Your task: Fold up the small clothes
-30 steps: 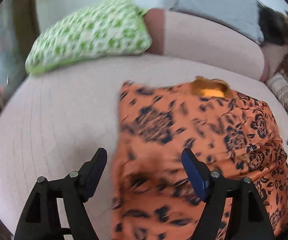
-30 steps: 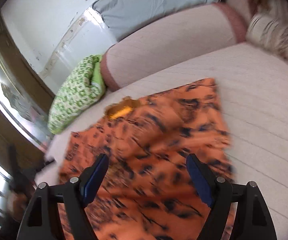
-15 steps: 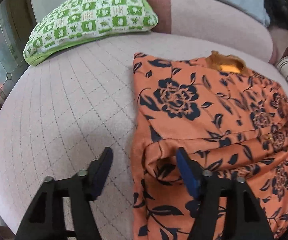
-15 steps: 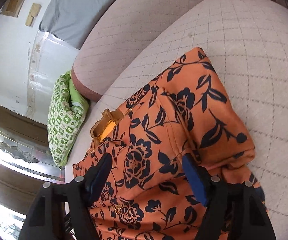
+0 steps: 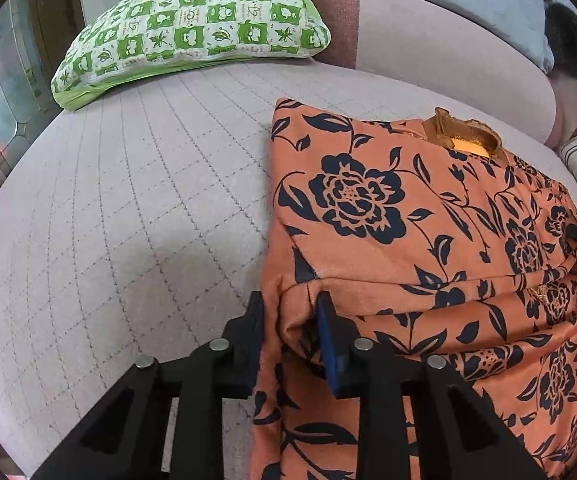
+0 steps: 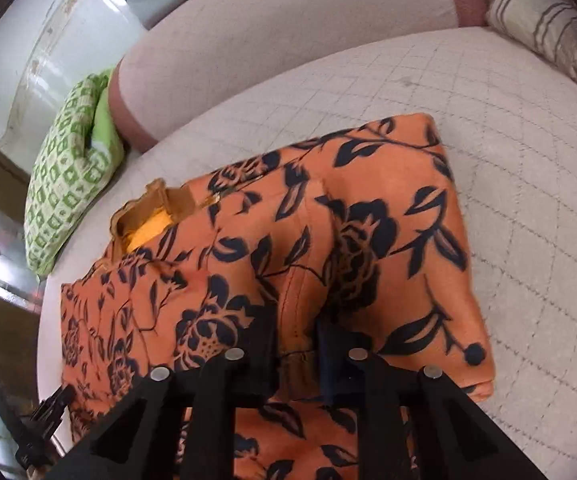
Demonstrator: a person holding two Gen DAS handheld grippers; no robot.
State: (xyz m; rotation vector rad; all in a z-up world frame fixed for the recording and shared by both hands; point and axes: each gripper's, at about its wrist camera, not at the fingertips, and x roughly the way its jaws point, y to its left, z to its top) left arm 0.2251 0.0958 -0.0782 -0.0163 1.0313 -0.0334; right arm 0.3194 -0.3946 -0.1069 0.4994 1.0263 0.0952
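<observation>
Left tool [image 5: 288, 312] is clamped on the folded edge of the orange floral garment [image 5: 408, 240], which lies on the quilted sofa seat [image 5: 128, 220]; the right tool [image 6: 294, 332] pinches a ridge of the same cloth. A good fold likely needs both corners lifted level and together, carried toward the collar [image 5: 466, 140], keeping edges aligned.

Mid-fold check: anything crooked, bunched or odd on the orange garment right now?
Nothing looks damaged. The orange garment lies partly folded on the sofa seat. Left tool and right tool each pinch a raised fold of fabric, so the cloth bunches there.
</observation>
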